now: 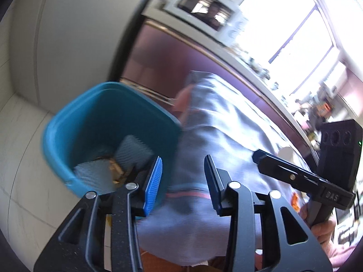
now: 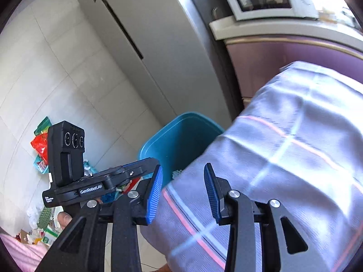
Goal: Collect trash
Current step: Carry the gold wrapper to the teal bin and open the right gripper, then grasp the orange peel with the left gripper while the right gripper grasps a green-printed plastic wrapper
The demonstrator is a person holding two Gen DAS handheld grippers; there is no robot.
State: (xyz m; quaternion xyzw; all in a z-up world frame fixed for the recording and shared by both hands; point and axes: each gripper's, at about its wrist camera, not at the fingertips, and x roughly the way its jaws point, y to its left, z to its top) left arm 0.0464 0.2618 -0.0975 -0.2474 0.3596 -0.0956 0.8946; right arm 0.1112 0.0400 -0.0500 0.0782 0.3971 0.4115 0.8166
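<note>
Trash (image 1: 118,170) lies in blue bin (image 1: 68,122) beside checked cloth (image 1: 217,122)

bin (image 2: 181,140) left of cloth (image 2: 283,158), wrappers (image 1: 118,172) inside

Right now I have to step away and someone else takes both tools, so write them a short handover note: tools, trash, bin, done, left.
Left tool: open, nothing between its pads, over the edge of the blue bin.
Right tool: open, empty, above the striped cloth beside the bin.
Bin: on the tiled floor by the fridge, against the cloth.
Done: some pieces already lie in the bin, a pale ribbed one and a brown one.
Left: wrappers and more litter on the floor to the left.
</note>
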